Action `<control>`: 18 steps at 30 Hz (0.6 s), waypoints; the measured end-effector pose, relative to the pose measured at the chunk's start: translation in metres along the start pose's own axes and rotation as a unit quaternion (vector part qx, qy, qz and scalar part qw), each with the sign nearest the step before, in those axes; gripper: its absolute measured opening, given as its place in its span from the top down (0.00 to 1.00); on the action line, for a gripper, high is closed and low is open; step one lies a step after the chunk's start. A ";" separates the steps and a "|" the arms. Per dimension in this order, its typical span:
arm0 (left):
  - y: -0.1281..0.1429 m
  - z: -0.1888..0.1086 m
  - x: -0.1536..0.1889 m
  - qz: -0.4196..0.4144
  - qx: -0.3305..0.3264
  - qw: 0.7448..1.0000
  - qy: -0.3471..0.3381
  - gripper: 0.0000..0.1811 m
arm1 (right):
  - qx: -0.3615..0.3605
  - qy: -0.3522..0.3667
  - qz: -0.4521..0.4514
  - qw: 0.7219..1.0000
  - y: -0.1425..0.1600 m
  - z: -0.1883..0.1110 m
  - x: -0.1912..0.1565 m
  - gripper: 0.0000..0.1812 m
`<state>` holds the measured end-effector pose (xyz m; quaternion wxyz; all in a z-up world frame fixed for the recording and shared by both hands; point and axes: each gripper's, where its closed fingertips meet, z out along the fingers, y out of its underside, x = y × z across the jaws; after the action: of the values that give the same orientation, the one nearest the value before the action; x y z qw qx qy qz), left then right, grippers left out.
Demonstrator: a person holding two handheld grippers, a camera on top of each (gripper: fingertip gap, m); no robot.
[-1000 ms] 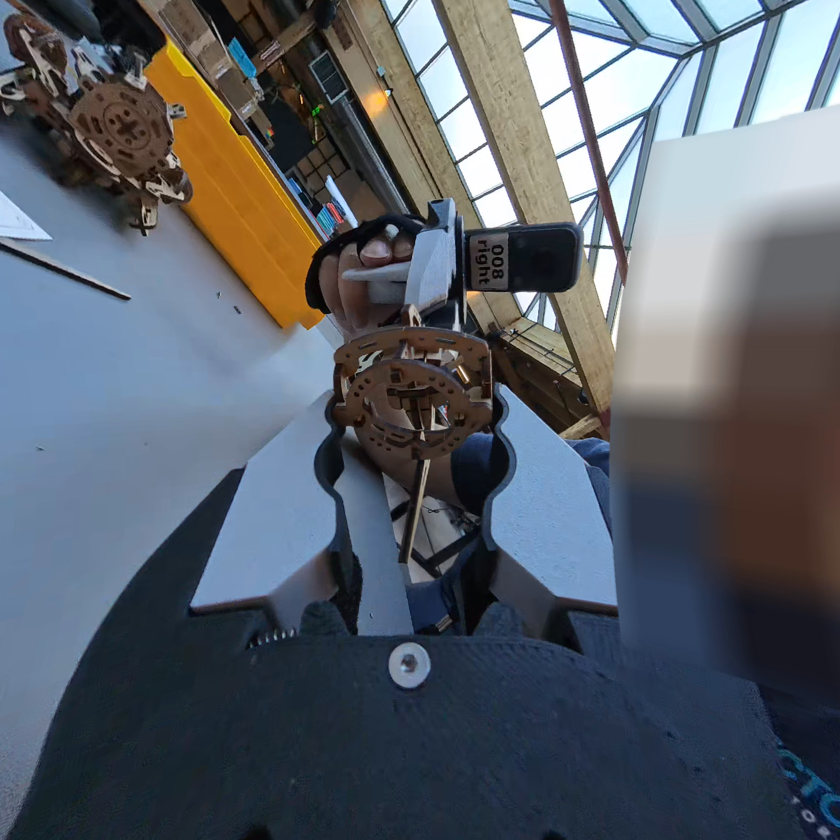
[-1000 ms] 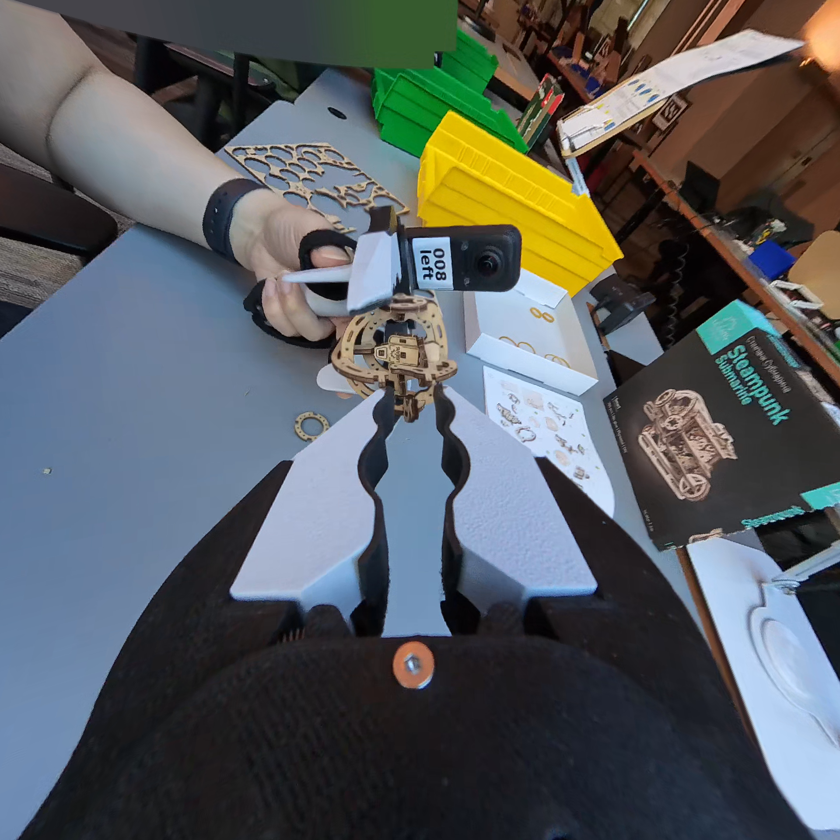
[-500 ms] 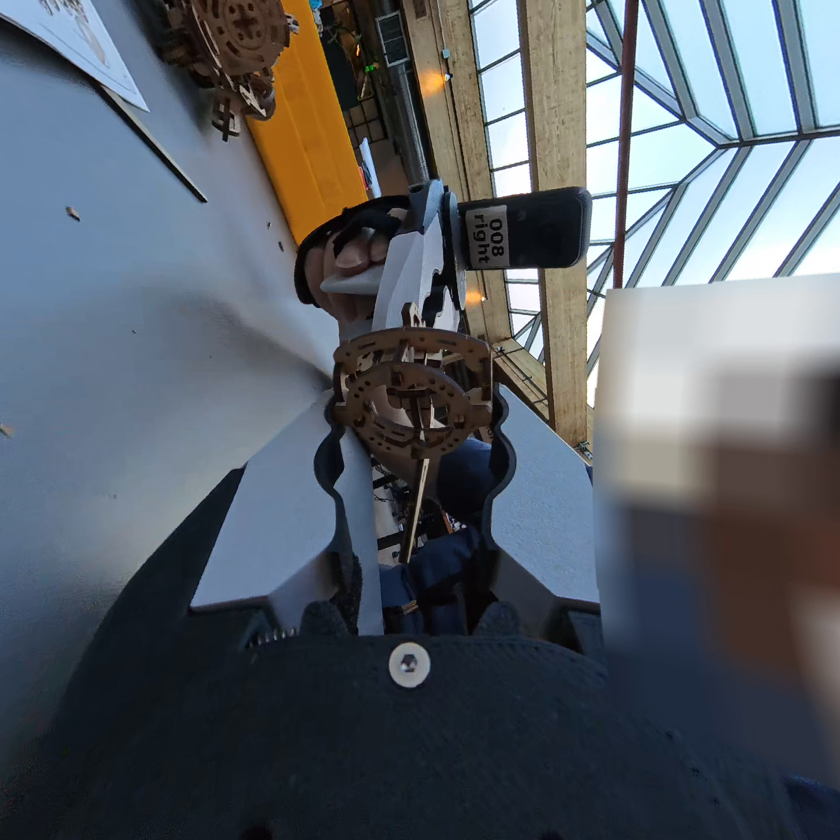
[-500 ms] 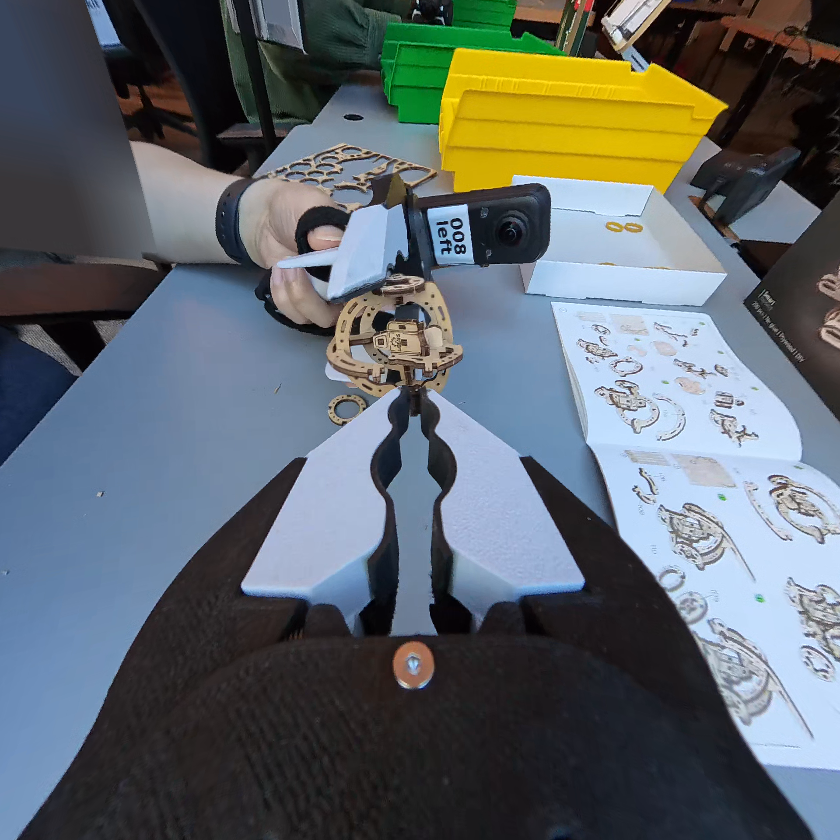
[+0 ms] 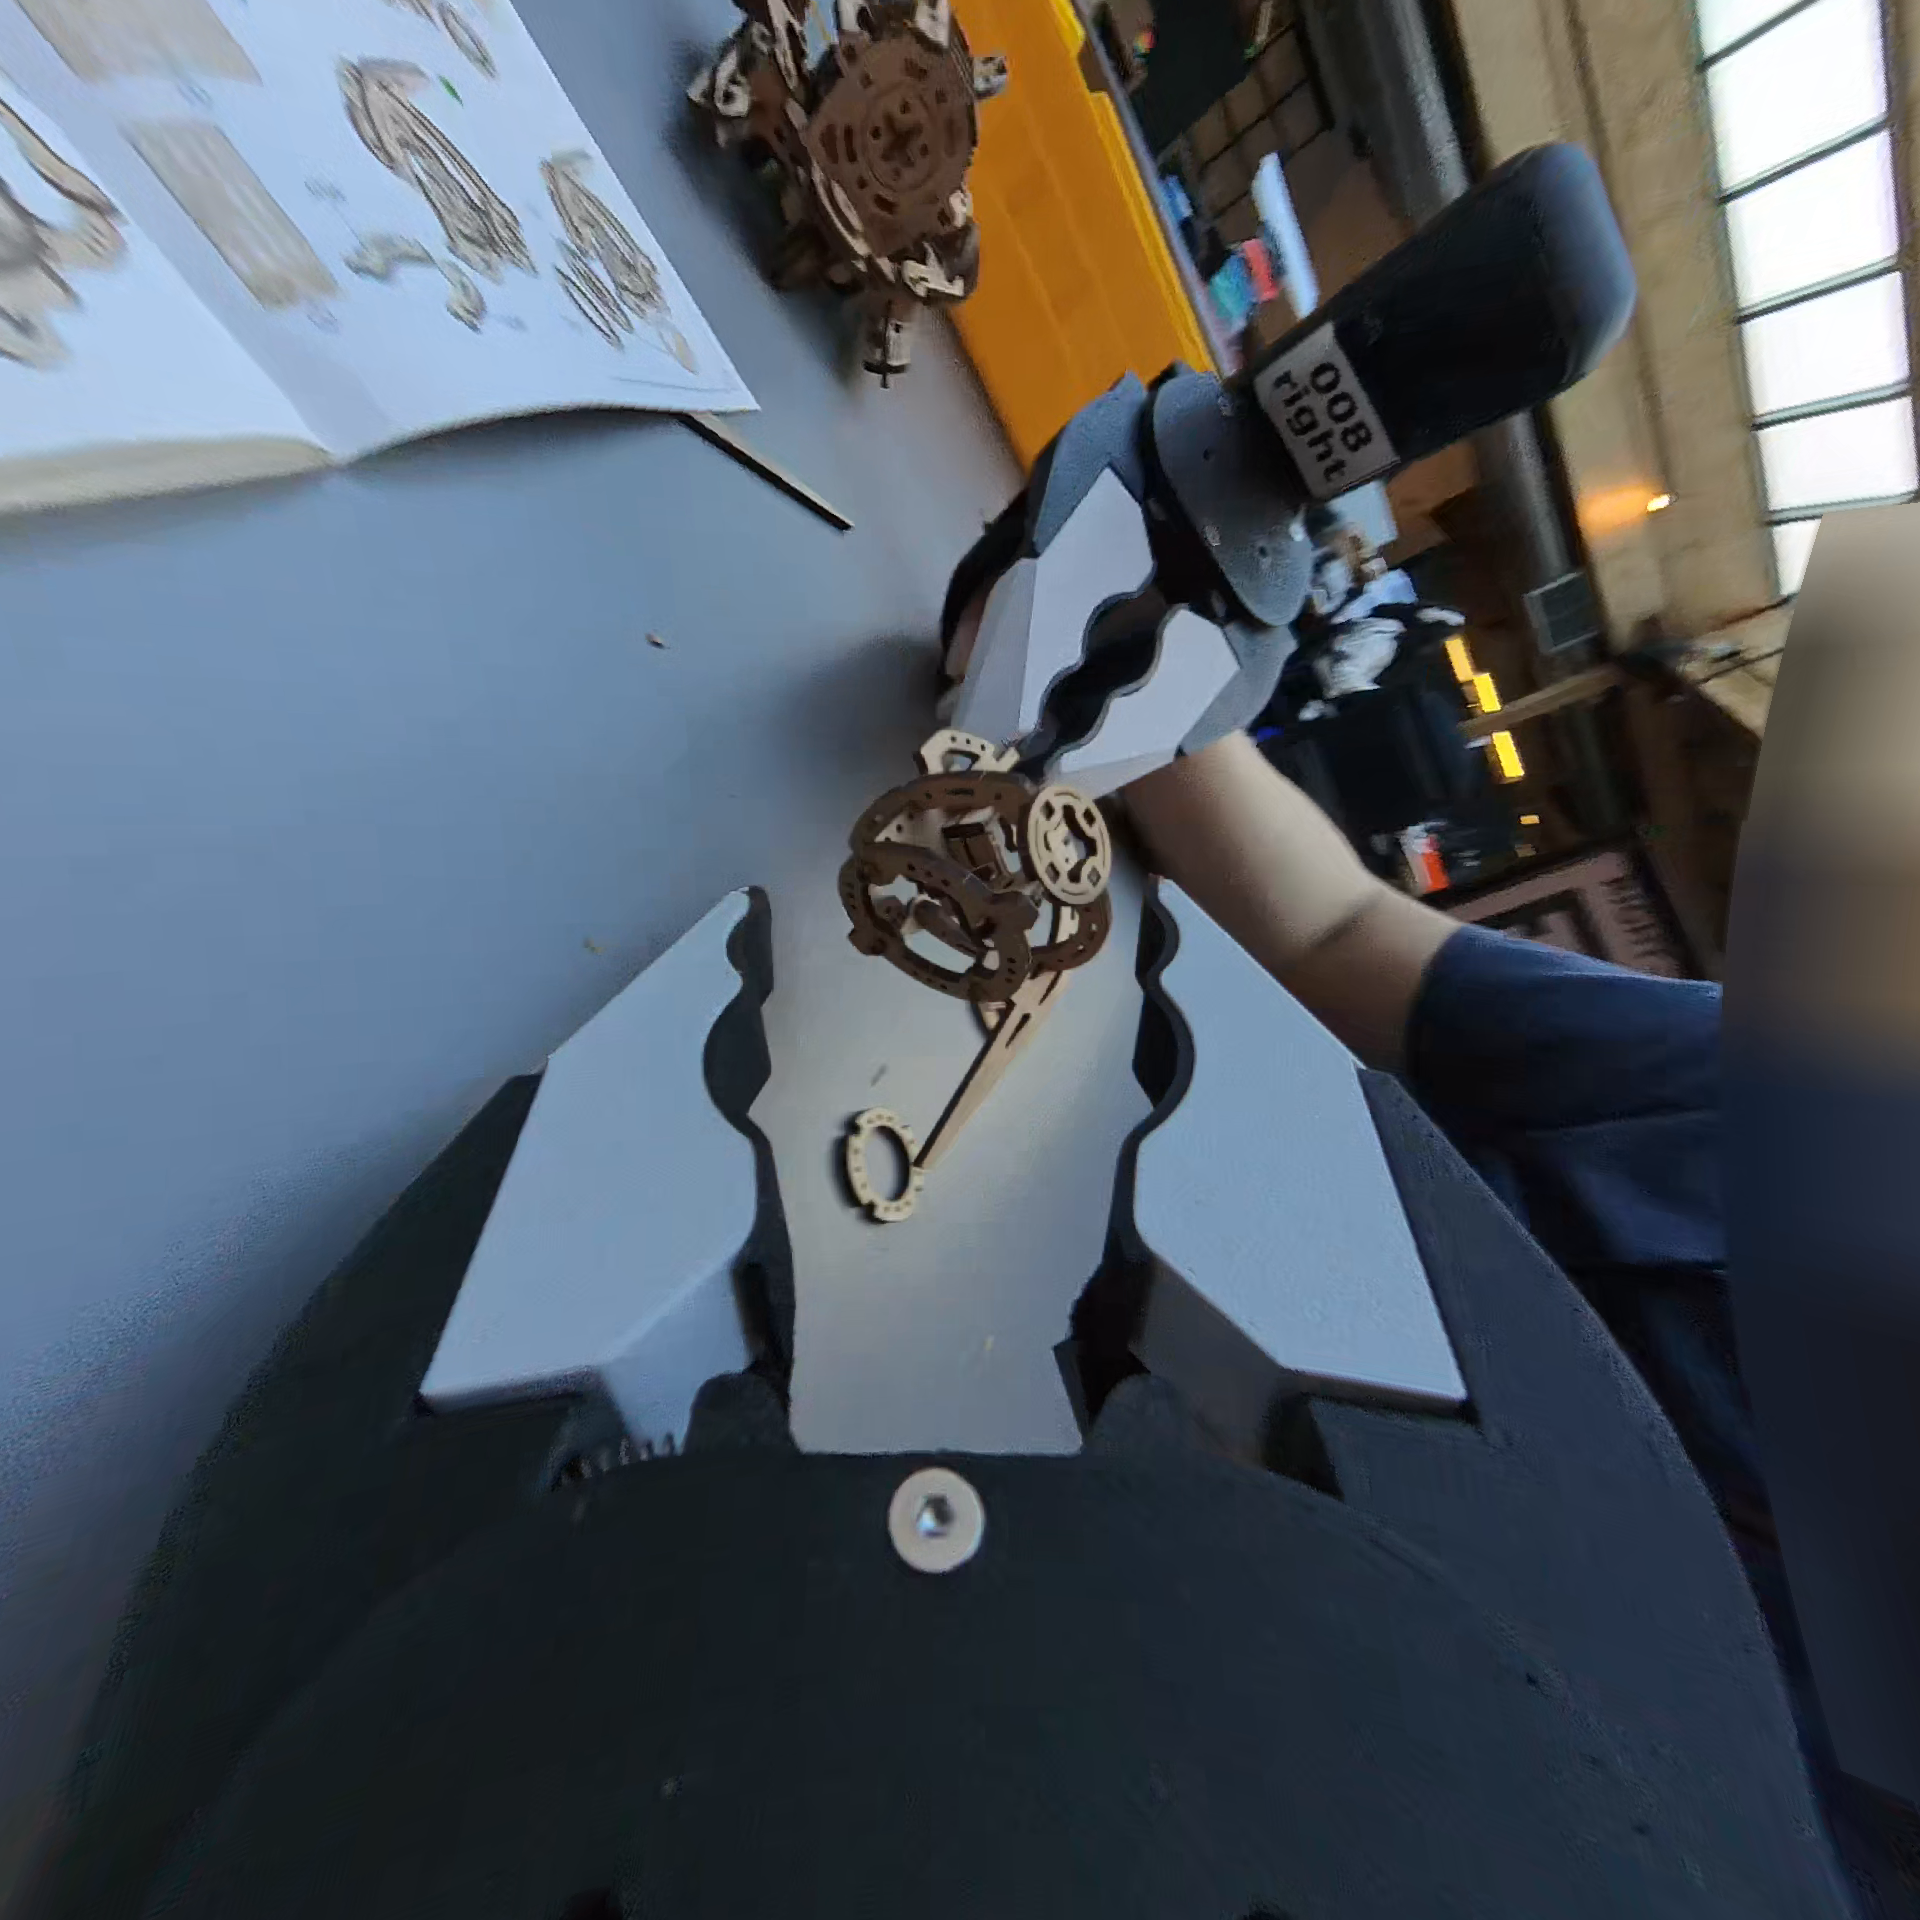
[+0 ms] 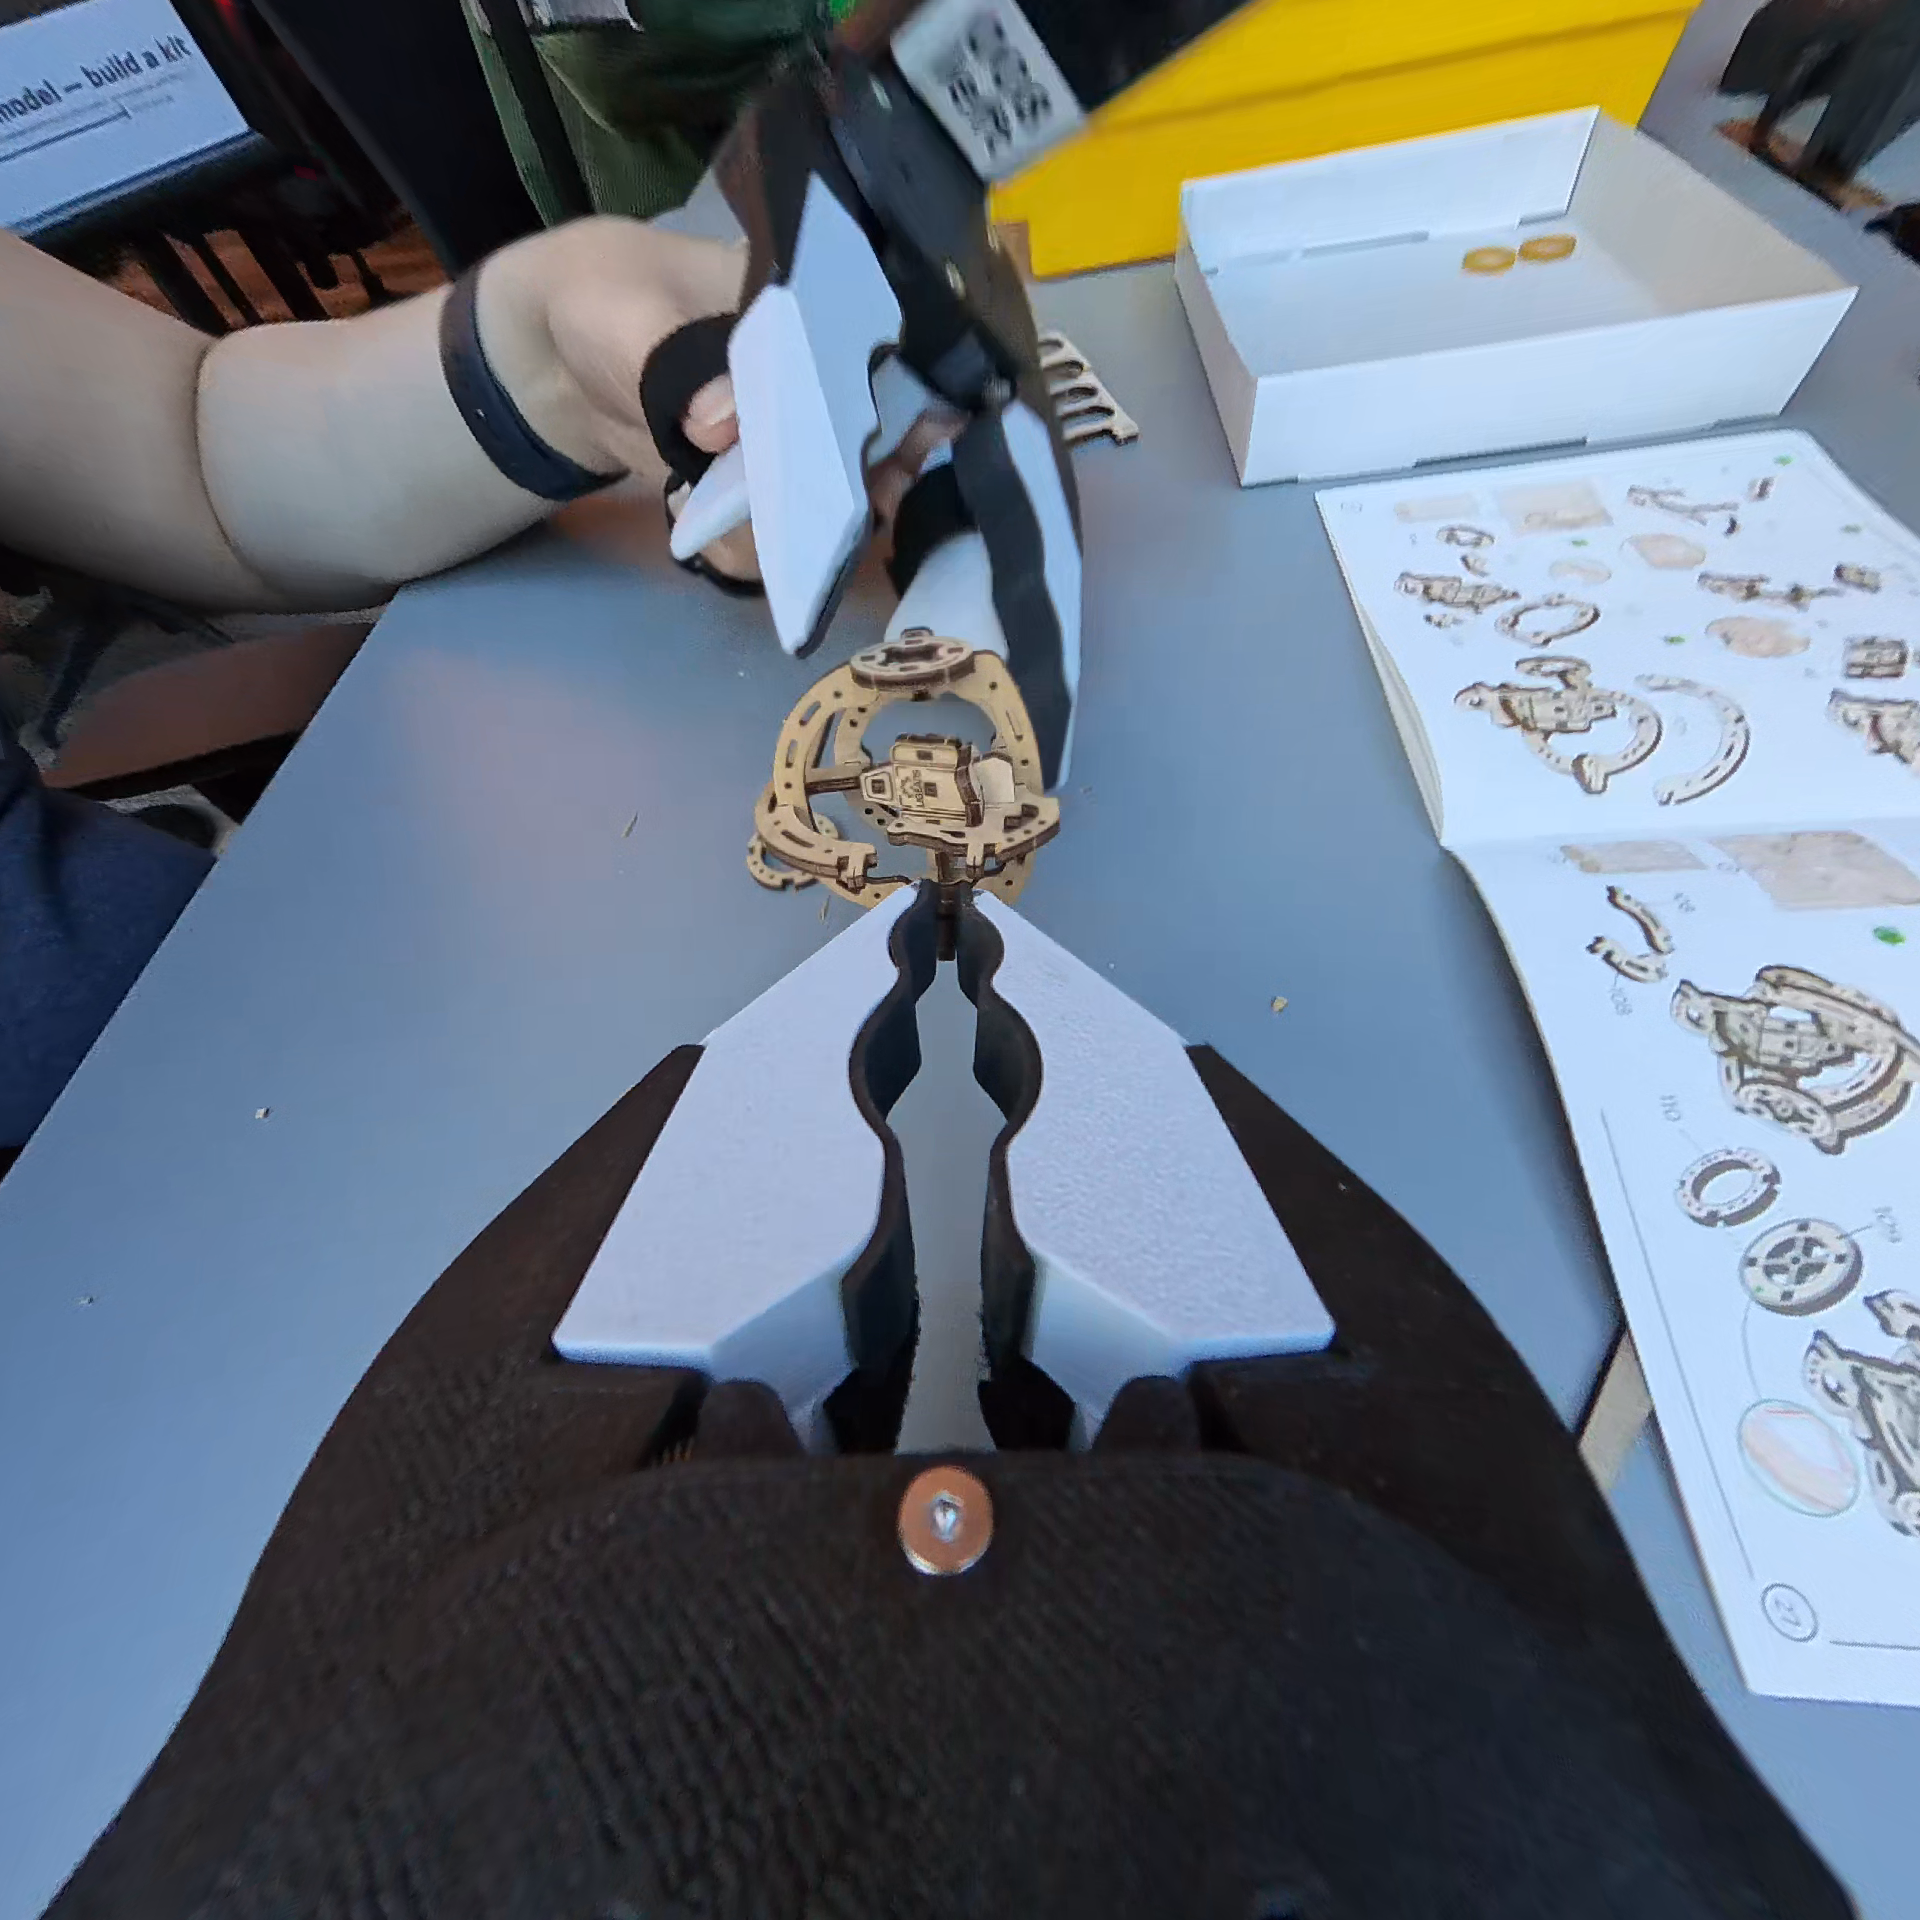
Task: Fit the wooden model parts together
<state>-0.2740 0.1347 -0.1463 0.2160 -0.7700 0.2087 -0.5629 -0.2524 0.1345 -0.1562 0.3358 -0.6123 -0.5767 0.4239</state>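
Observation:
The wooden model (image 6: pixel 914 790), a small cab inside crossed rings, hangs just above the grey table (image 6: pixel 416 1039). My right gripper (image 6: pixel 943 920) is shut on the short stem under it. My left gripper (image 6: pixel 925 623) is open and reaches in from behind, a finger on each side of the model's top ring without clasping it. In the left wrist view the model (image 5: pixel 966 883) sits between the left gripper's (image 5: pixel 951 914) spread fingers, and the right gripper (image 5: pixel 1039 748) meets it from the far side. A loose wooden ring (image 5: pixel 881 1164) lies on the table below.
An open instruction booklet (image 6: pixel 1662 935) lies to the right, with a white box (image 6: pixel 1507 343) and a yellow bin (image 6: pixel 1299 125) behind it. A finished dark wooden model (image 5: pixel 873 145) stands by the bin. A person's forearm (image 6: pixel 312 436) rests at the table's left edge. The tips of both grippers are at nearly the same place.
The left gripper's fingers spanned the model's rings before; now it is loose between them. The left gripper has tilted down toward the table. The right gripper has kept the stem and lowered.

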 end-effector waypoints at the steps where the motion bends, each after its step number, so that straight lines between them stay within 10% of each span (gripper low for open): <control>1: -0.003 -0.004 -0.003 0.045 0.004 0.999 -0.029 0.61 | -0.010 0.000 0.006 1.000 0.002 0.001 0.001 1.00; 6: -0.002 -0.006 0.006 0.217 -0.012 0.974 -0.063 0.57 | -0.064 0.009 -0.006 0.998 0.018 0.006 0.001 0.99; 18: 0.010 0.006 0.011 0.332 -0.044 0.942 -0.014 0.64 | -0.086 -0.002 -0.026 0.996 0.023 0.010 -0.001 0.92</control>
<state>-0.2659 0.1211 -0.1452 0.3595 -0.6734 0.4740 -0.4390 -0.2519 0.1303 -0.1805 0.2916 -0.6224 -0.6277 0.3653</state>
